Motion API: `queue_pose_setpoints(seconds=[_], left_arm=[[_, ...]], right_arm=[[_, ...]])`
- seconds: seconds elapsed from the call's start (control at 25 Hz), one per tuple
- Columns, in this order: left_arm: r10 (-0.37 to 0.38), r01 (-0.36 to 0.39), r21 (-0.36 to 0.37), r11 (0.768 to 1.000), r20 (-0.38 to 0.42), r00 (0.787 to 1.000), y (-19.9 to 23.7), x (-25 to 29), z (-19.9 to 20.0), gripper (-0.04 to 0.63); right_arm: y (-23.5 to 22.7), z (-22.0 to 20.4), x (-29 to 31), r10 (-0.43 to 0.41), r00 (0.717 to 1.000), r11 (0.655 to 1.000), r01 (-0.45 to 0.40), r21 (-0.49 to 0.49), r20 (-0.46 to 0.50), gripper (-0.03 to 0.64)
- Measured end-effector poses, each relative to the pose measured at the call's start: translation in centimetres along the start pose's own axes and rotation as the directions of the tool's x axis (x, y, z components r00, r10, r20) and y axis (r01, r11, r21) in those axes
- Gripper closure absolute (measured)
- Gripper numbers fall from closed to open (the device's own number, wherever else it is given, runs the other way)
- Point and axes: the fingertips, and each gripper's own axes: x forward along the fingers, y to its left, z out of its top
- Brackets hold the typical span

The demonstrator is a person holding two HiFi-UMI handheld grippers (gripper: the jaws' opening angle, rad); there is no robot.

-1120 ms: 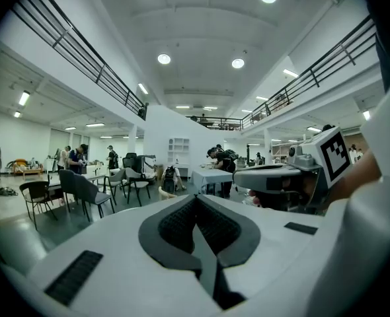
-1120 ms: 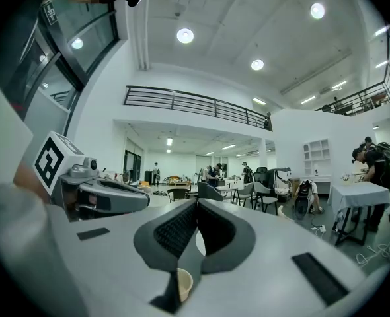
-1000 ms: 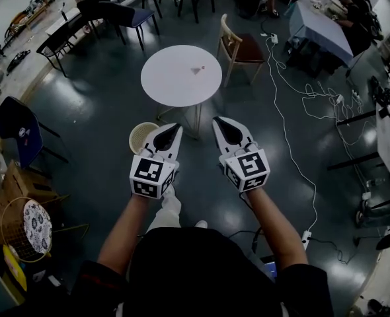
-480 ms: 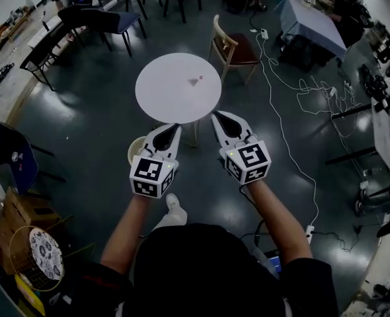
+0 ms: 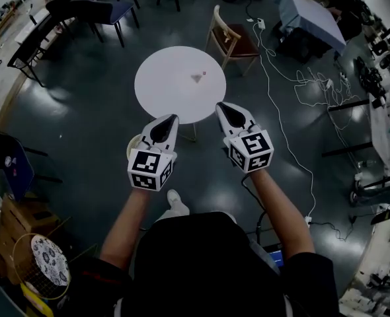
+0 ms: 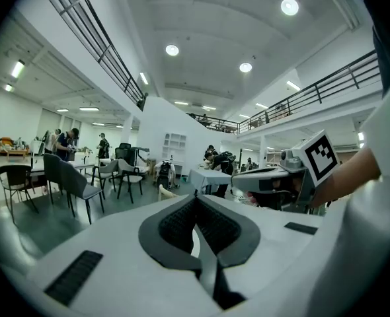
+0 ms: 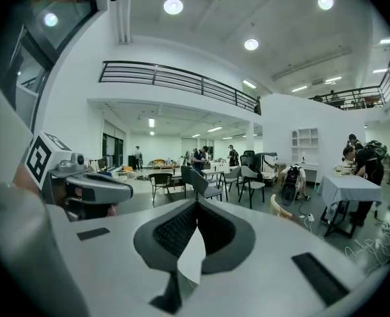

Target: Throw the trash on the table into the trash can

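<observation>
Trash (image 5: 196, 78) is in neither gripper. The left gripper (image 5: 170, 119) and the right gripper (image 5: 225, 108), side by side in front of the person, each have their jaws pressed together on nothing. Just beside the left gripper a pale trash can (image 5: 133, 142) peeks out, mostly hidden behind it. Beyond stands a round white table (image 5: 162, 91). The trash lies near its middle, well apart from both grippers: a small dark scrap with a tiny reddish bit (image 5: 204, 72) just beside it. A wooden chair (image 5: 227, 39) stands past the table's far edge.
</observation>
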Motion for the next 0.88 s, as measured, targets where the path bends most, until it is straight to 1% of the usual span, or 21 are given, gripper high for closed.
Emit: queue_pose_setpoints(seconds=[0.28,0.44,0.6,0.76,0.88], left_arm=[[-0.012,0.012,-0.027,1.000,-0.007,1.000,3.5,1.2,-0.6,0.584],[-0.018,0.017,-0.042,0.999,-0.013,1.000,4.6,2.2,-1.1,0.584],[-0.024,0.023,-0.060,0.998,-0.012,1.000,4.8,4.0,-1.2,0.584],[-0.010,0.008,-0.061,0.998,-0.021,1.000,4.9,6.1,-1.3,0.584],[0.020,-0.022,-0.064,0.998,-0.035,0.999,5.2,7.8,-1.5,0.584]], right_arm=[[-0.5,-1.0,3.7,-0.017,0.999,1.000,0.017,-0.001,-0.033,0.597],[-0.9,-1.6,5.4,-0.014,0.998,1.000,0.014,-0.004,-0.057,0.598],[-2.6,-1.7,6.5,-0.008,0.998,1.000,0.008,-0.008,-0.065,0.598],[-4.8,-2.3,8.1,0.005,0.997,1.000,-0.006,-0.003,-0.074,0.597],[-6.4,-3.0,9.8,0.033,0.996,0.999,-0.033,0.001,-0.086,0.598]])
